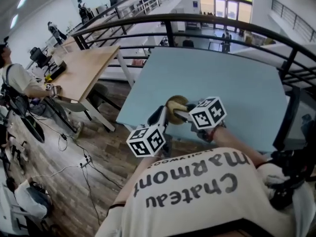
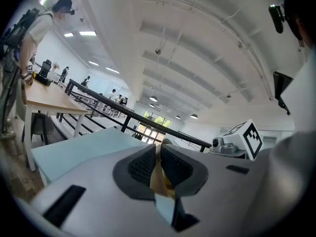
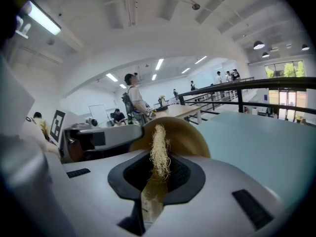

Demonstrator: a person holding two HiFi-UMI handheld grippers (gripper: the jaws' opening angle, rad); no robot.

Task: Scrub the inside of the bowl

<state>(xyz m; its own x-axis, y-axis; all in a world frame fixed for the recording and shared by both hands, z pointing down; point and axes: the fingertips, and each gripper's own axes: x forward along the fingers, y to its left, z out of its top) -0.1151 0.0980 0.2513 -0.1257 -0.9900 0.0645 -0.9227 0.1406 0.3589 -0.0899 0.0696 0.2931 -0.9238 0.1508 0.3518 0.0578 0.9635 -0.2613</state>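
A tan wooden bowl is held up over the near edge of the light blue table. My left gripper comes from the lower left and is shut on the bowl's rim, which shows as a thin tan strip between the dark pads. My right gripper comes from the right and is shut on a flat pale fibre scrubber standing on edge between its pads. The scrubber's frayed top sits right at the bowl; whether they touch is hidden. The left gripper reaches the bowl's side in the right gripper view.
A black metal railing curves behind the blue table. A wooden table stands at the left with a person beside it. Cables lie on the wood floor. More people stand further off in the hall.
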